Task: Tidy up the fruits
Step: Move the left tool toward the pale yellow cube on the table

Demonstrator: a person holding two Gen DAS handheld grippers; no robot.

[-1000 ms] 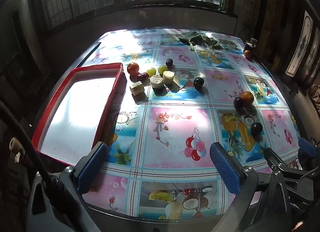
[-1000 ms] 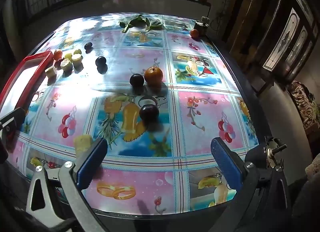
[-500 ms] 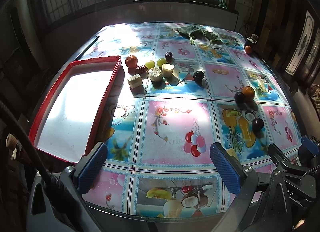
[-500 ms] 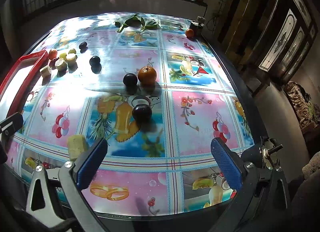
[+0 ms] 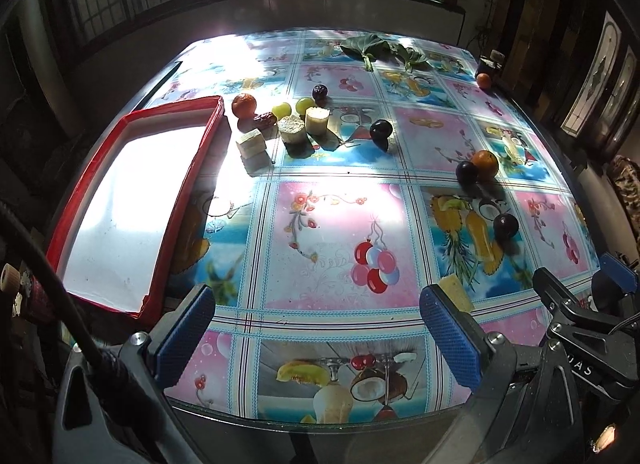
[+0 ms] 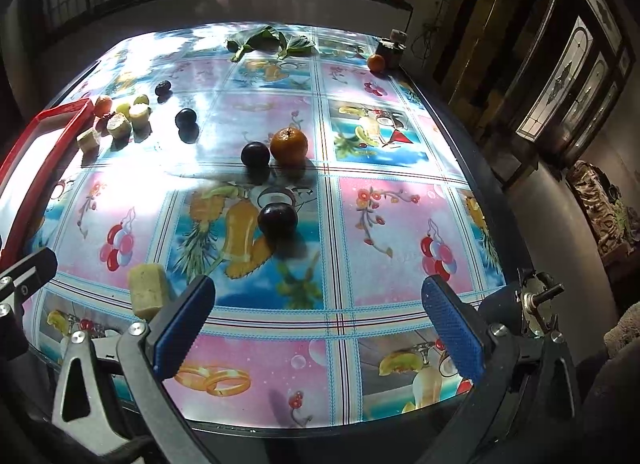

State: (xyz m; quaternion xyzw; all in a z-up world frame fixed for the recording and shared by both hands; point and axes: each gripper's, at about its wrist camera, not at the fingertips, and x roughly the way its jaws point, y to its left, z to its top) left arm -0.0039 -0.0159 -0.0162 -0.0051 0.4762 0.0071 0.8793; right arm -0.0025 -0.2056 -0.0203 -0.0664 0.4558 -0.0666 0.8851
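Glossy printed oilcloth covers the table (image 5: 328,223), the largest thing in both views, and every fruit lies on it, so by my reading the sorting has hardly begun; the red tray (image 5: 188,167) at the left side shows a bare white floor with nothing in it, which suggests all the pieces are left to move; nearest it sits a cluster, with a small orange (image 5: 244,105), a wrinkled date (image 5: 265,119), two yellow-green fruits (image 5: 281,109), two pale cut cylinders (image 5: 317,119) and a pale cut block (image 5: 251,141), none of them touching the tray's rim; further right lie a lone dark plum (image 5: 380,129), then an orange (image 5: 485,163) touching a second plum (image 5: 467,172), then a third plum (image 5: 505,225) apart from them, and a far orange (image 5: 483,80) at the table's back corner; the left gripper (image 5: 320,338) hangs over the near edge with its blue pads wide apart and nothing between them; the right gripper (image 6: 320,338) is likewise spread wide and empty. The left wrist view alone shows the tray's whole interior, while the right wrist view catches only its near red corner (image 6: 60,115); the right view gives the whole of the pale chunk (image 6: 147,291) just beside its left pad, which the left view half hides behind a finger, and it brings the orange-and-plum pair much closer.
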